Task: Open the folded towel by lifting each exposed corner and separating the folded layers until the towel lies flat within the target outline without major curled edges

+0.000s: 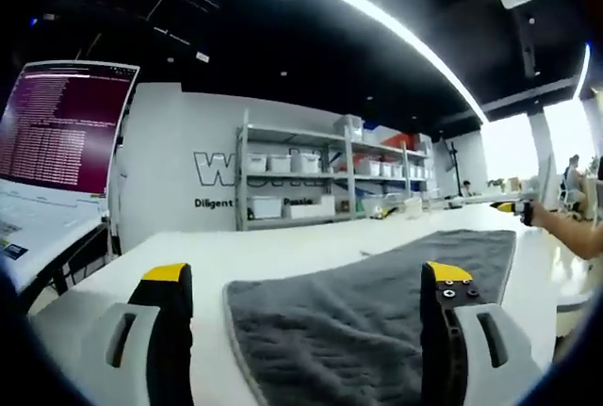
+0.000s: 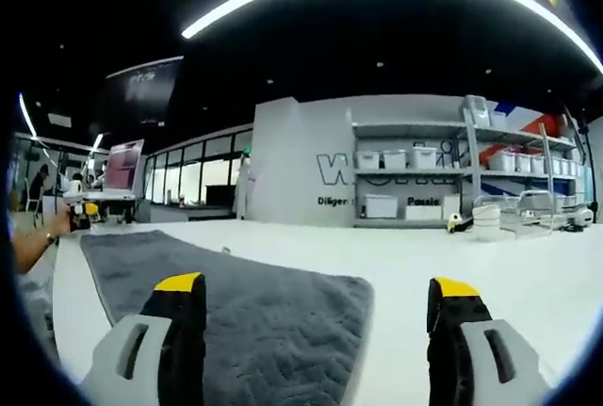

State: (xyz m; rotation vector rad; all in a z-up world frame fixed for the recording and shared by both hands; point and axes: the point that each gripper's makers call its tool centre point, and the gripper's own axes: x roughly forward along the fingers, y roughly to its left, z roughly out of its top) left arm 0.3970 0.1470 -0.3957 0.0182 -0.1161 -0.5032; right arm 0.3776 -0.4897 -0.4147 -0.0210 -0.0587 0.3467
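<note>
A dark grey towel (image 1: 377, 302) lies spread on the white table (image 1: 283, 251), one rounded corner near my left jaw. My left gripper (image 1: 306, 279) hangs open just above that end, nothing between its yellow-tipped fingers (image 1: 165, 274). In the right gripper view the same towel (image 2: 245, 312) stretches away to the left, its near corner between the jaws. My right gripper (image 2: 316, 285) is open and holds nothing. A forearm (image 1: 570, 229) with a yellow-tipped tool (image 1: 513, 206) shows at the towel's far side, and a hand (image 2: 47, 225) with a like tool at the left.
A laptop (image 1: 61, 123) with a lit purple screen stands at the table's left. Metal shelves (image 1: 320, 175) with white bins line the lettered back wall. A wire basket (image 2: 528, 210) sits on the far right of the table (image 2: 452, 255). People sit by the windows (image 1: 570, 180).
</note>
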